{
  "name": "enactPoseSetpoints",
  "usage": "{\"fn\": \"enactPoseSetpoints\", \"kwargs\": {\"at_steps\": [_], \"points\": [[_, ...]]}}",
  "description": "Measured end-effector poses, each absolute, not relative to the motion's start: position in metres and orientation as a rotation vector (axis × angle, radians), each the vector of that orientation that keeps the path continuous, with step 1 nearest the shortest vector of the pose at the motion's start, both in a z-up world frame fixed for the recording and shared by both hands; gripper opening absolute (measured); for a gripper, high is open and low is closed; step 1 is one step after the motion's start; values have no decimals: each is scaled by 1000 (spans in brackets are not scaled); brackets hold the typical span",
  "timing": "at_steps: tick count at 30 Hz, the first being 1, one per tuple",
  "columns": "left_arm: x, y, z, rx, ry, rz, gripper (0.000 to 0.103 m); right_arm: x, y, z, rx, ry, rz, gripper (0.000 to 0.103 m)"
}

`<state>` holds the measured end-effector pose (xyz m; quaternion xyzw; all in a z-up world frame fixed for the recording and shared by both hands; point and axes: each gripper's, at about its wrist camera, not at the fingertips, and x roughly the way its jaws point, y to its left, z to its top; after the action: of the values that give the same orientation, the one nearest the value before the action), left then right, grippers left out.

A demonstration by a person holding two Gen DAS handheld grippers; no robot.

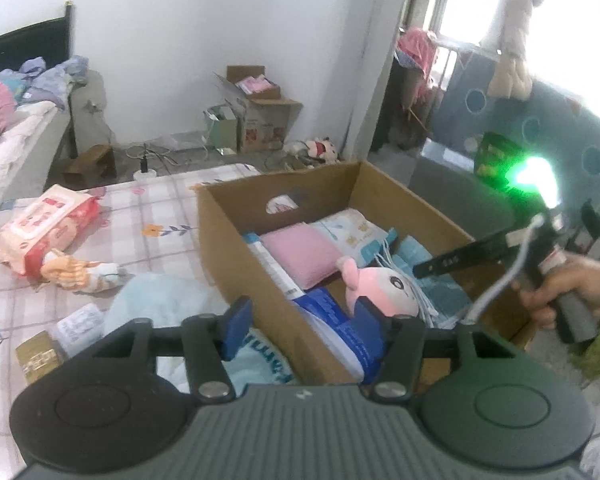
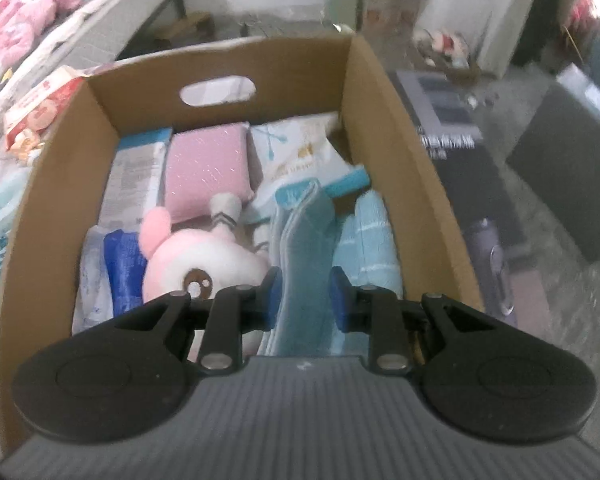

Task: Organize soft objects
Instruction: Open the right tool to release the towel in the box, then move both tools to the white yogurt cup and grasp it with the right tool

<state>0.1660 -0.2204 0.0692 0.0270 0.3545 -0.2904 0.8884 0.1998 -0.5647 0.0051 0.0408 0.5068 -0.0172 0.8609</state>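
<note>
A cardboard box (image 1: 236,240) stands on the bed and holds a pink pad (image 1: 304,254), a pink and white plush toy (image 1: 380,288), blue packs and light blue cloths. My left gripper (image 1: 300,320) is open and empty above the box's near left wall. My right gripper (image 2: 305,294) is open over the box (image 2: 364,92), its jaws on either side of a folded light blue cloth (image 2: 306,248), with the plush toy (image 2: 196,256) just to the left. In the left wrist view the right gripper (image 1: 480,256) reaches in from the right.
On the checked bedsheet (image 1: 160,208) lie a pink wipes pack (image 1: 48,228), a small orange and white toy (image 1: 80,276), a light blue towel (image 1: 160,304) and small packets. Boxes and a plush toy sit on the floor by the wall (image 1: 260,112).
</note>
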Motion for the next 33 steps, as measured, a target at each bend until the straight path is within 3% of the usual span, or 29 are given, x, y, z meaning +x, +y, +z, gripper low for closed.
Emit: {"fn": "enactPoseSetpoints", "kwargs": {"at_steps": [4, 11, 23, 33], "points": [[151, -182, 72, 28, 709, -553, 78, 184, -561, 19, 164, 983, -35, 26], [123, -108, 52, -15, 744, -410, 87, 125, -515, 63, 231, 799, 78, 52], [107, -28, 29, -105, 779, -241, 87, 110, -386, 89, 196, 768, 346, 55], [128, -28, 25, -9, 693, -177, 86, 146, -291, 104, 134, 802, 539, 56]]}}
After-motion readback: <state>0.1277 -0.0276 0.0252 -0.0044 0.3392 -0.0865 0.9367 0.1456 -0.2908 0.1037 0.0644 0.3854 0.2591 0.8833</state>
